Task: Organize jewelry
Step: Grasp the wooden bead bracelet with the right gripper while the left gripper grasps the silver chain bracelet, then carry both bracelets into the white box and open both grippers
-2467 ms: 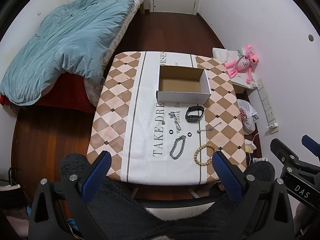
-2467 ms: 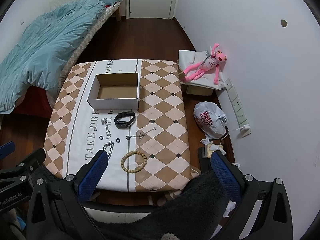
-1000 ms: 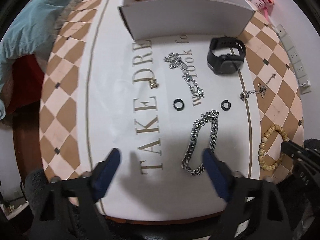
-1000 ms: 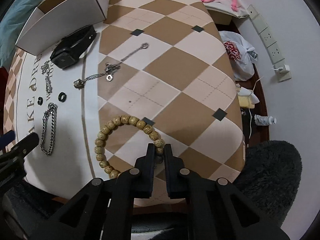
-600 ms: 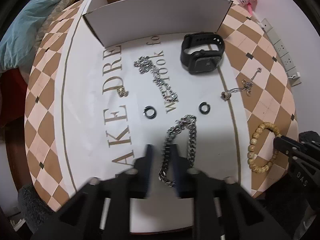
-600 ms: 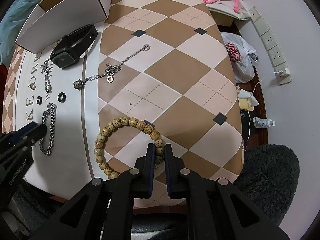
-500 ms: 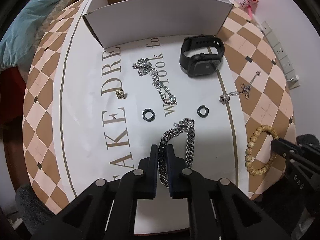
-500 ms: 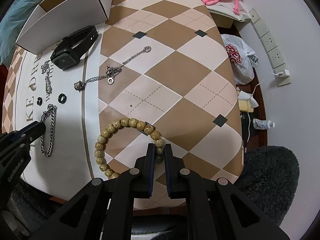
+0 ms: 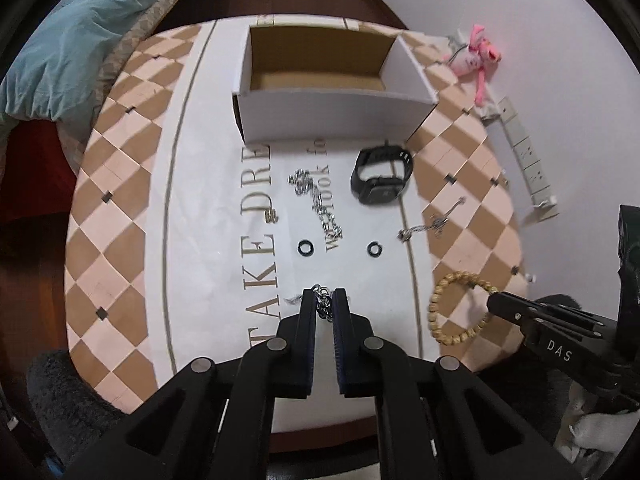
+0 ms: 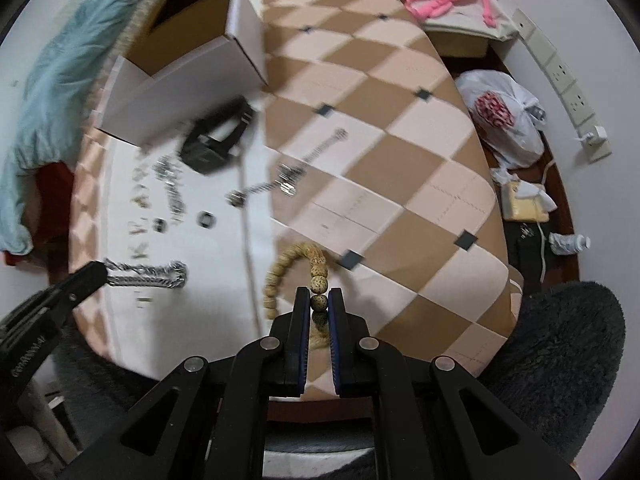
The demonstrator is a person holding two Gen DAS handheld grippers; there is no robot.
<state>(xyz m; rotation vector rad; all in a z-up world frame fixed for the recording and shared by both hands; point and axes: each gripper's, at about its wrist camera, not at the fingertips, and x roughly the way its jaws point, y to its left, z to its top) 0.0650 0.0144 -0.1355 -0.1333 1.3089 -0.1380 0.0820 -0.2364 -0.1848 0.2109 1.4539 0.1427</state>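
Note:
My left gripper is shut on the thick silver chain bracelet, lifted off the table; it also shows hanging from the left fingers in the right wrist view. My right gripper is shut on the wooden bead bracelet, raised above the table's front right; it also shows in the left wrist view. An open white cardboard box stands at the back. On the cloth lie a black smartwatch, a thin silver chain, a pendant necklace and two black rings.
The low table has a chequered cloth. A bed with a blue duvet is at the left. At the right are a pink plush toy, a white plastic bag, a power strip and the wall.
Both grippers closed on their bracelets and have lifted them off the table. The left gripper moved back and up; the right wrist view is blurred from moving.

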